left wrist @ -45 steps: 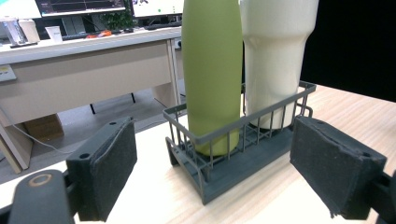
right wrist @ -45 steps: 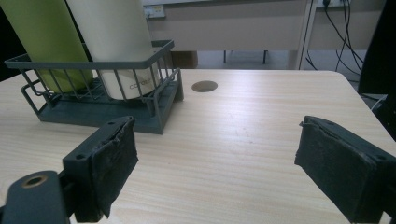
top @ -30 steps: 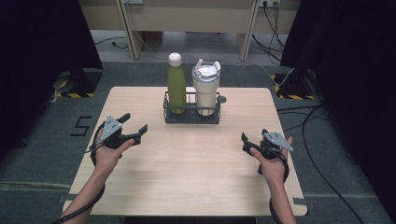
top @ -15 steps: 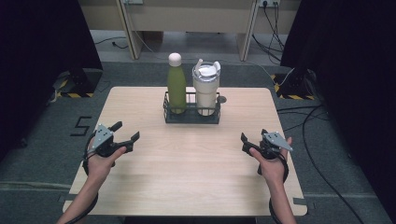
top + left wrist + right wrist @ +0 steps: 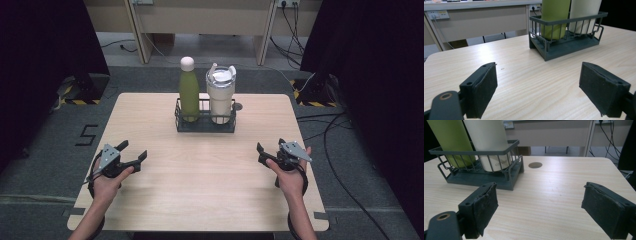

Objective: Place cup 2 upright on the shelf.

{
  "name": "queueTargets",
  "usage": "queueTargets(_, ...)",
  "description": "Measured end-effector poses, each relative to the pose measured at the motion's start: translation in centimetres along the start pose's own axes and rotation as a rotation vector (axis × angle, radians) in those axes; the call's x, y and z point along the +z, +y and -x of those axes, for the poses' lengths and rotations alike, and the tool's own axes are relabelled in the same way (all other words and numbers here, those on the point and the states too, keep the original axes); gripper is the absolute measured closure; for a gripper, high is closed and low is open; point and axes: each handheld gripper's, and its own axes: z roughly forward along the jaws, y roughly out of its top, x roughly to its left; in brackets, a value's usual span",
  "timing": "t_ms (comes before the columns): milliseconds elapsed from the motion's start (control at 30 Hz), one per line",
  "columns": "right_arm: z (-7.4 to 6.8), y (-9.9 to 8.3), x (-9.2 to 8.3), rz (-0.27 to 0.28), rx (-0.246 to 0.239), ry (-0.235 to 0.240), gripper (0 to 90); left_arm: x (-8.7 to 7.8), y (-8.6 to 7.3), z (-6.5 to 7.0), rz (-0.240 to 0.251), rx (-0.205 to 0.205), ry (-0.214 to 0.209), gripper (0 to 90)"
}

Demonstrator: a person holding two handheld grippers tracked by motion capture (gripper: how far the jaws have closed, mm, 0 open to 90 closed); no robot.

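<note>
table [image 5: 200, 190] – pale wood, bears all | wire rack [image 5: 205, 122] – dark, at table's far middle, holds 2 vessels | cream tumbler [image 5: 221, 97] – right in rack | green bottle [image 5: 188, 90] – left in rack | left gripper [image 5: 134, 152] – near-left of rack, jaws wide, empty | right gripper [image 5: 270, 148] – near-right of rack, jaws wide, empty

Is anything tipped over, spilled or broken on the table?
Nothing stands out. The green bottle and the white tumbler stand upright side by side in the dark wire rack. The table looks dry, with no spill.
</note>
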Motion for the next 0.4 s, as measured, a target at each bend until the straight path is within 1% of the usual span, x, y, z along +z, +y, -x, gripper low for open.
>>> queueTargets(167, 0.03, -0.10, 0.04, -0.001, 0.002, 0.003, 12.6, -0.04, -0.18, 0.11, 0.001, -0.001, -0.001, 14.4)
queueTargets(400, -0.04, -0.23, 0.06, -0.006, 0.007, 0.004, 12.6, -0.04, -0.65, -0.47, -0.009, -0.012, 0.014, 14.4)
